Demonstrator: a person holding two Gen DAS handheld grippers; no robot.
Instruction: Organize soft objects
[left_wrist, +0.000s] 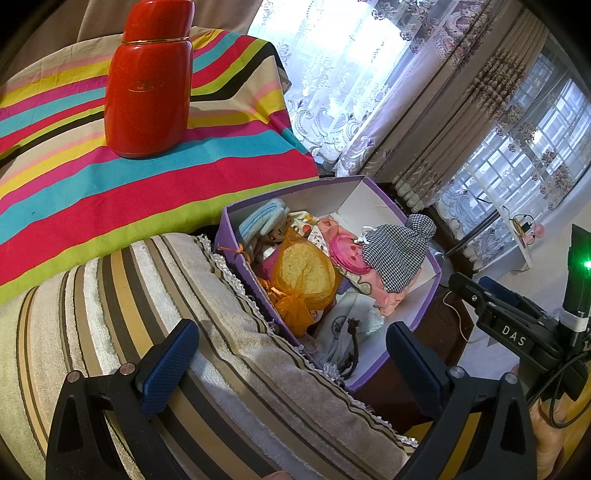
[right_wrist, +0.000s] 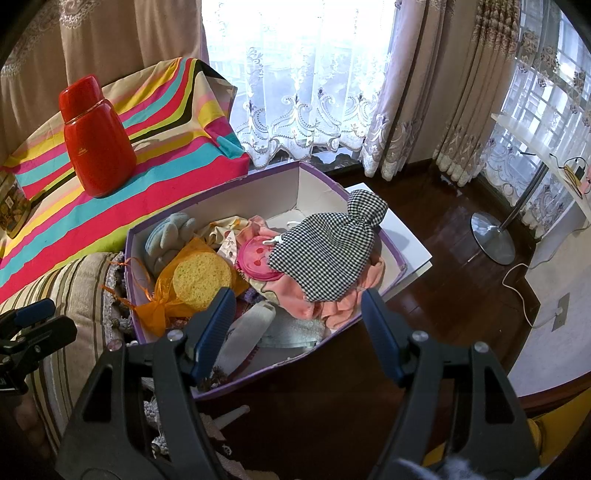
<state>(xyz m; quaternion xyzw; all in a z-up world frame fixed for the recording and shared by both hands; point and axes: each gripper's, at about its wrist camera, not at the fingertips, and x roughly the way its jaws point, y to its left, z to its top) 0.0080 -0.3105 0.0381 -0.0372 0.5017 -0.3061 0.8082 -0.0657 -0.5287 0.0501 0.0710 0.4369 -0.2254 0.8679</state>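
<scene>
The right gripper (right_wrist: 297, 325) stands wide open with nothing between its ribbed blue pads — it hangs above the near end of the box (right_wrist: 400, 267), touching nothing. The left gripper (left_wrist: 291, 354) is spread wide as well and empty, poised over the striped towel (left_wrist: 110, 295) and the box's near corner. The box is a long purple cardboard one, white inside, its long axis running from the lower left of the right wrist view up toward the window. Inside, soft things lie heaped: a checked pouch (right_wrist: 325, 251) of black-and-white cloth on top, its gathered neck pointing to the upper right; a round yellow sponge (right_wrist: 201, 278) in orange mesh at the left; pink fleece (right_wrist: 295, 295) beneath; a fluffy blue mitt (right_wrist: 166, 234) at the far left. Upper left, a glossy red flask (right_wrist: 98, 144) stands upright on a striped cloth (right_wrist: 192, 162).
</scene>
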